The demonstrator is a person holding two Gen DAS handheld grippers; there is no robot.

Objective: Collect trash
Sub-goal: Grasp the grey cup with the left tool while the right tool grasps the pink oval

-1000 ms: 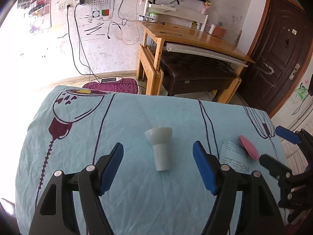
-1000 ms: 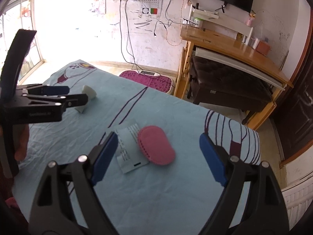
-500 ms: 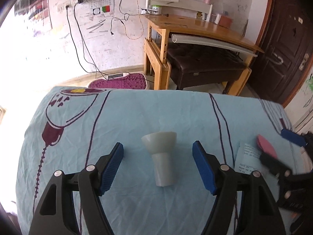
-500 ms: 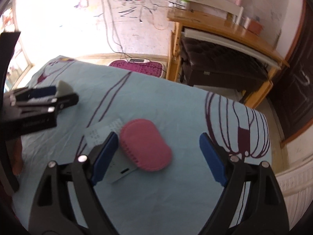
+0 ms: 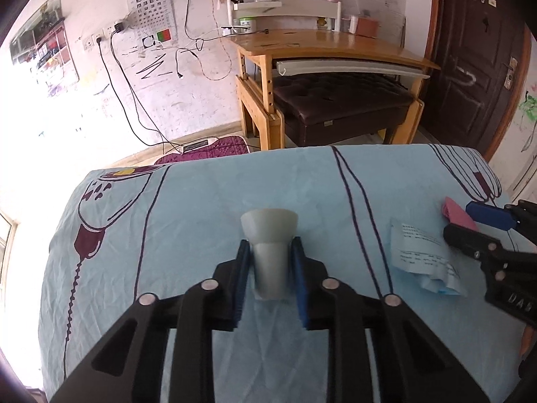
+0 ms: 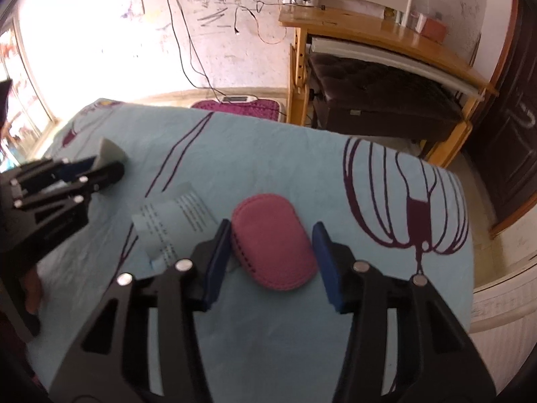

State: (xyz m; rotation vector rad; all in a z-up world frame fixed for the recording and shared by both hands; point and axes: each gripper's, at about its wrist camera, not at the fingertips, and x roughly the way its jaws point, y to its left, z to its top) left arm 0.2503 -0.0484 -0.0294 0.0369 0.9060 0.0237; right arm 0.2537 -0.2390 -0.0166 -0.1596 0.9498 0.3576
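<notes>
Nothing collected yet: left gripper [image 5: 270, 262] closing, pads on grey funnel-shaped piece [image 5: 269, 245]; right gripper [image 6: 272, 235] closing, pink oval pad [image 6: 273, 241] between (not pinched); paper slip [image 6: 174, 218] at ten o'clock of it

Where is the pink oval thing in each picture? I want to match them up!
Left wrist view: the pink oval pouch sits at the far right edge, partly hidden between the right gripper's closing fingers.
Right wrist view: it lies in the middle, between that gripper's blue pads.
Shared landmark: the printed paper slip, lying just left of the pouch in both.
</notes>
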